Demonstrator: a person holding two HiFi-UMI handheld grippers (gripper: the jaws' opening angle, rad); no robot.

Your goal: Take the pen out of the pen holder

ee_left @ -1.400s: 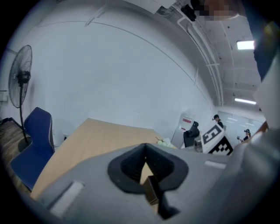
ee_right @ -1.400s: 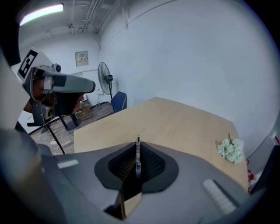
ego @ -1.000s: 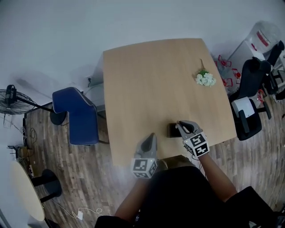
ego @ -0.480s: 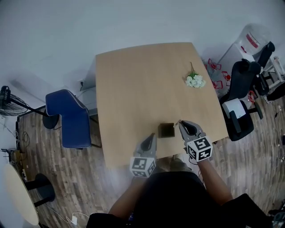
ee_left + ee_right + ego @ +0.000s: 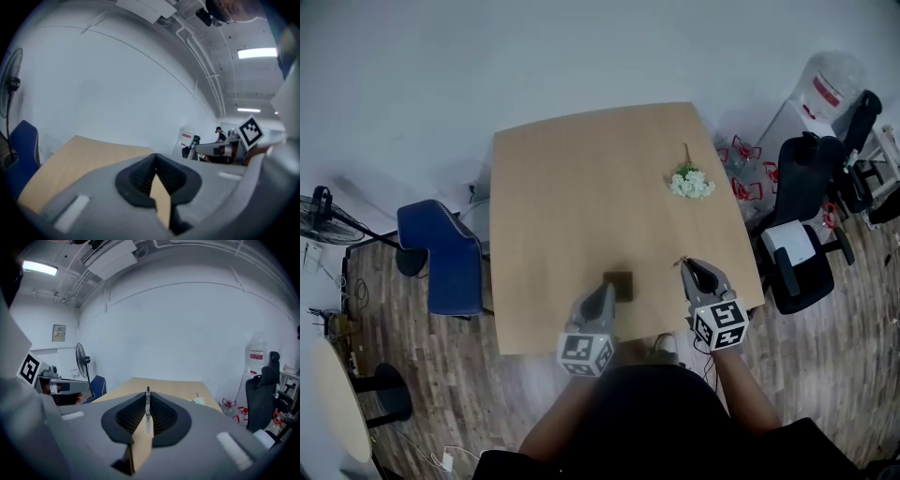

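Right gripper view shows the right gripper (image 5: 147, 414) clamping the thin upright pen (image 5: 148, 398) in its jaws, to the right of the dark square pen holder (image 5: 619, 284) at the wooden worktop's (image 5: 581, 187) near edge, just beside the left gripper's (image 5: 605, 292) closed, empty jaws.

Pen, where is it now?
Head view: the pen is clamped in the right gripper, above the near edge of the table, right of the pen holder.

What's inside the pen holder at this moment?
The pen holder shows only a dark opening, nothing sticking out; its depths are too dark to judge. The pen is clamped in the right gripper.
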